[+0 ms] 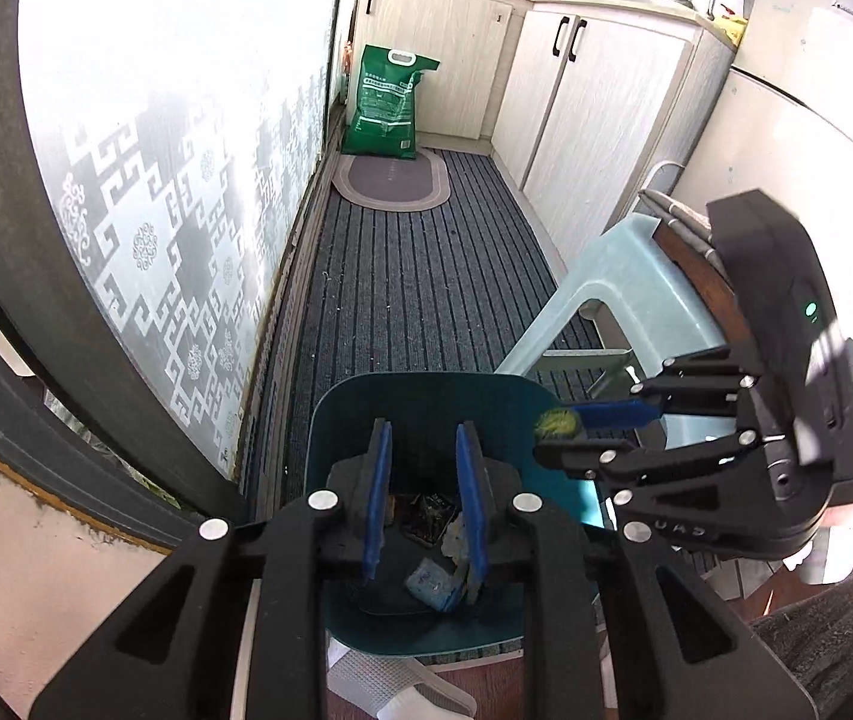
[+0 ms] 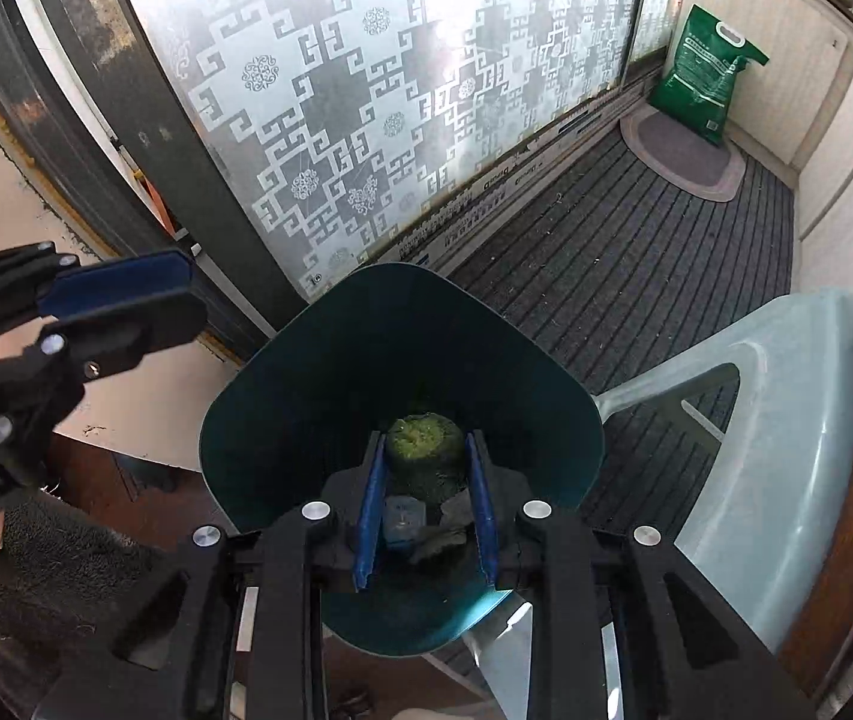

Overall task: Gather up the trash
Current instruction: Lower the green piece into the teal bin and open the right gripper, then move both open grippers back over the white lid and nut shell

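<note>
A teal bin stands on the floor under both grippers, with a blue packet and a dark wrapper lying in it. My left gripper hangs over the bin's mouth, its blue pads drawn close together with nothing between them. My right gripper reaches in from the right and is shut on a yellow-green fuzzy lump. In the right wrist view the lump sits between the pads of the right gripper, above the bin. The left gripper is off to the left.
A pale blue plastic stool stands just right of the bin. A patterned glass door runs along the left. Beyond lie striped dark carpet, an oval mat, a green sack and white cabinets.
</note>
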A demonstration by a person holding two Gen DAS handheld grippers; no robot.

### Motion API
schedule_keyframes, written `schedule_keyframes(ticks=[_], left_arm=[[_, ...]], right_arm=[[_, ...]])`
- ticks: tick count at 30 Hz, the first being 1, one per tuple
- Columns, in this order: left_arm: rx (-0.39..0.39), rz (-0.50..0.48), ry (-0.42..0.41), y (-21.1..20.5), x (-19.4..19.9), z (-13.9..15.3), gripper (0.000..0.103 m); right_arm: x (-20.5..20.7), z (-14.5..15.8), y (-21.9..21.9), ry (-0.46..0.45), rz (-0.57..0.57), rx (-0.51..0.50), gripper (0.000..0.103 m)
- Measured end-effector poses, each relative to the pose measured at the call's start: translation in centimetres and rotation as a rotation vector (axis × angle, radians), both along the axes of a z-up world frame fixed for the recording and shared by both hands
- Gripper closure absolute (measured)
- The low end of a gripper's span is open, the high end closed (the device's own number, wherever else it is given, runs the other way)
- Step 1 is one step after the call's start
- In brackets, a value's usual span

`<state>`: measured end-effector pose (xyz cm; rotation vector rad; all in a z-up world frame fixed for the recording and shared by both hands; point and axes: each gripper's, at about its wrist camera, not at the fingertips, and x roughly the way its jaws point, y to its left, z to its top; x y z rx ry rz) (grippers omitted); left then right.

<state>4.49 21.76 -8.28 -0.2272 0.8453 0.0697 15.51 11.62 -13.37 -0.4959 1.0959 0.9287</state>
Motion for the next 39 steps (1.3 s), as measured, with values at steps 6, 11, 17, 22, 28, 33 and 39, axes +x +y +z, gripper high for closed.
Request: schedule_keyframes(ticks=[6, 11, 17, 22, 28, 33, 39], left_arm=[[-0.012, 0.017, -0.045, -0.1, -0.3, 2.3, 0.079], [-0.017, 0.028, -0.081, 0.4, -0.6, 4.0, 0.079], [-0.032, 0.043, -0.128, 0.7, -0.9, 6.0, 0.079], [-0.034, 0.052, -0.160, 0.7, -1.2, 7.4, 0.079], [-0.035, 0.040, -0.194, -0.3, -1.0, 8.9, 0.078], [-0.004, 0.021, -0.224, -2.2, -0.4, 10.2, 0.075], [0.007, -0.028, -0.264, -5.2, 0.6, 12.0, 0.069]], right_arm=[[-0.6, -2.6, 0.6, 0.031, 0.020, -0.059, 0.077], [-1.3, -4.5, 1.2, 0.041, 0.040, -0.105, 0.077], [-2.1, -5.6, 1.2, 0.048, 0.048, -0.134, 0.074], [-2.3, -4.2, 0.7, 0.037, 0.047, -0.096, 0.073], [-2.4, -0.5, -0.6, -0.038, 0.038, -0.003, 0.075], [-1.8, 3.7, -3.0, -0.111, -0.001, 0.089, 0.083], [0.0, 8.6, -7.8, -0.180, -0.095, 0.168, 0.083]])
